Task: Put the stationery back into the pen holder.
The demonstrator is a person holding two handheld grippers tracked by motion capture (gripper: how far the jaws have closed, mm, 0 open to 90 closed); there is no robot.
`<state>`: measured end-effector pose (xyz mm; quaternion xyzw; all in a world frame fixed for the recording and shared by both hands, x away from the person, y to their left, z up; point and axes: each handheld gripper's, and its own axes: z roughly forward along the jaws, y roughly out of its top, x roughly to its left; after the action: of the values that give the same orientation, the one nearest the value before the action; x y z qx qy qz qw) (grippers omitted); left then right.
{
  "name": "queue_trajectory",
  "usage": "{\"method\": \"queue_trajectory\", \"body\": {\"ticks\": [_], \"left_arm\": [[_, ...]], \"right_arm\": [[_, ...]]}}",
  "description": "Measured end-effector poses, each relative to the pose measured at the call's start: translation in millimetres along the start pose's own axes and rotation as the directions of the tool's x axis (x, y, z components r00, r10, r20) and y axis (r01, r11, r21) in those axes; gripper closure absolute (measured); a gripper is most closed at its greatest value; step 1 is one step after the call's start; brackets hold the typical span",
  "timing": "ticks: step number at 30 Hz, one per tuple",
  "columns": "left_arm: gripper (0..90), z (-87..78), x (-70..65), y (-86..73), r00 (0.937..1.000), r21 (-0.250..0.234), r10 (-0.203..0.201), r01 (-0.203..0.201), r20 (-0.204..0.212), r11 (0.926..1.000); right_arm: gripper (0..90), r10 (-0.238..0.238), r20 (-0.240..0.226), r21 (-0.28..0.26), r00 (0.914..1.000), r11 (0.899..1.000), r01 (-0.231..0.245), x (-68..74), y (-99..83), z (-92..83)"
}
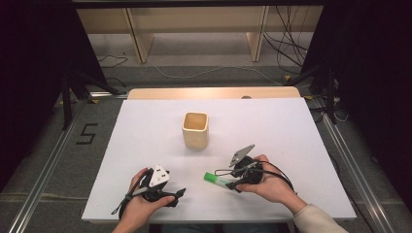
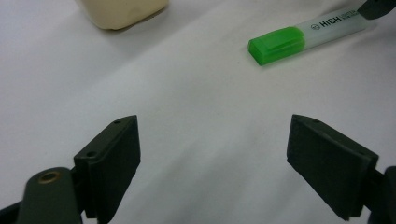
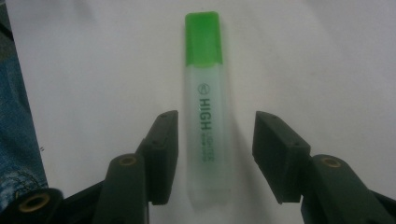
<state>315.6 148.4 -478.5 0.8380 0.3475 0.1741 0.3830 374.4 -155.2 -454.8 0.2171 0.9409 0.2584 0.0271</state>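
Note:
A highlighter [image 1: 217,179] with a green cap and a clear body lies flat on the white table near the front. In the right gripper view the highlighter [image 3: 205,112] runs straight between the jaws of my right gripper [image 3: 215,154], which is open; the left pad nearly touches the body and the right one stands apart. My right gripper [image 1: 232,183] is held low at the pen's rear end. My left gripper [image 1: 180,194] rests at the front left, open, with bare table between its jaws [image 2: 212,158]. From there the highlighter [image 2: 299,35] lies ahead to the right.
A cream square cup [image 1: 195,129] stands upright in the middle of the white table [image 1: 145,136], its base [image 2: 121,11] at the top of the left gripper view. Blue fabric [image 3: 16,135] lies past the table's edge. Cables and shelf legs are on the floor behind.

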Motion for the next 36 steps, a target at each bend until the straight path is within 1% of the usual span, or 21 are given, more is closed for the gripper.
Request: {"method": "queue_trajectory", "body": {"ticks": [1,2,3,4,7,12,13,16,17,20,21,22,25,27,29,30,34,36], "left_arm": [[17.2,0.0,0.0,0.0,1.0000,0.000,0.000,0.000,0.000,1.0000],[17.2,0.0,-0.1,0.0,1.0000,0.000,-0.001,0.001,0.000,1.0000],[17.1,0.0,-0.1,0.0,1.0000,0.000,-0.001,0.001,0.000,1.0000],[17.2,-0.1,0.1,-0.1,1.0000,0.000,-0.001,0.001,0.001,1.0000],[17.3,0.1,0.2,-0.1,1.0000,0.000,-0.001,0.001,0.001,1.0000],[17.2,0.2,0.2,-0.3,1.0000,0.000,-0.002,0.002,0.002,1.0000],[17.2,0.2,0.2,-0.3,1.0000,0.000,-0.003,0.003,0.002,1.0000],[17.2,0.2,0.1,-0.2,1.0000,0.000,-0.003,0.003,0.002,1.0000],[17.3,0.2,0.1,-0.2,1.0000,0.000,-0.002,0.002,0.002,1.0000],[17.2,0.2,0.0,-0.2,1.0000,0.000,-0.002,0.002,0.002,1.0000],[17.3,0.2,0.1,-0.2,1.0000,0.000,-0.002,0.002,0.002,1.0000],[17.3,0.2,0.1,-0.2,1.0000,0.000,-0.002,0.002,0.002,1.0000],[17.2,0.1,0.3,-0.2,1.0000,0.002,-0.002,0.002,0.004,1.0000],[17.3,0.2,0.2,-0.3,1.0000,0.000,-0.002,0.002,0.003,1.0000],[17.3,0.0,0.3,-0.4,1.0000,0.000,-0.002,0.002,0.005,1.0000],[17.3,0.1,0.2,-0.4,1.0000,0.001,-0.002,0.002,0.005,1.0000],[17.3,0.3,0.0,-0.3,1.0000,0.000,-0.001,0.001,0.004,1.0000],[17.3,0.4,-0.1,-0.3,1.0000,0.000,-0.002,0.002,0.006,1.0000]], "right_arm": [[51.3,0.000,0.000,0.000,1.0000,1.000,0.000,0.0,0.0,0.0],[51.0,-0.010,-0.004,0.015,0.9999,1.000,0.010,1.1,3.4,4.4],[51.0,-0.010,-0.004,0.015,0.9999,1.000,0.010,1.1,3.4,4.4],[51.0,-0.019,-0.005,0.027,0.9998,0.999,0.019,1.6,6.2,8.8],[51.9,-0.028,-0.012,0.038,0.9995,0.999,0.028,1.5,10.3,13.4],[52.9,-0.031,-0.011,0.072,0.9995,0.997,0.032,1.8,15.8,16.9],[53.1,-0.036,-0.019,0.073,0.9992,0.997,0.037,1.3,16.3,17.5],[53.9,-0.040,-0.014,0.093,0.9991,0.995,0.041,1.7,18.4,18.9],[54.2,-0.038,-0.013,0.092,0.9992,0.995,0.039,2.1,18.9,19.6],[55.1,-0.056,-0.013,0.112,0.9984,0.992,0.057,2.3,20.7,20.6],[55.5,-0.050,-0.009,0.125,0.9987,0.991,0.051,3.5,21.9,20.8],[55.7,-0.063,-0.010,0.128,0.9979,0.990,0.064,3.0,22.1,21.4],[56.3,-0.079,-0.011,0.156,0.9969,0.985,0.079,5.3,24.6,23.3],[56.5,-0.083,-0.011,0.154,0.9965,0.985,0.084,5.4,25.1,24.1],[57.5,-0.096,-0.010,0.164,0.9954,0.982,0.096,5.6,26.9,25.5],[57.8,-0.090,-0.008,0.165,0.9959,0.982,0.090,5.9,27.5,25.7],[59.4,-0.102,-0.004,0.179,0.9947,0.979,0.101,5.7,29.1,26.4],[59.6,-0.096,0.006,0.185,0.9954,0.978,0.093,7.1,30.2,27.0]]}}
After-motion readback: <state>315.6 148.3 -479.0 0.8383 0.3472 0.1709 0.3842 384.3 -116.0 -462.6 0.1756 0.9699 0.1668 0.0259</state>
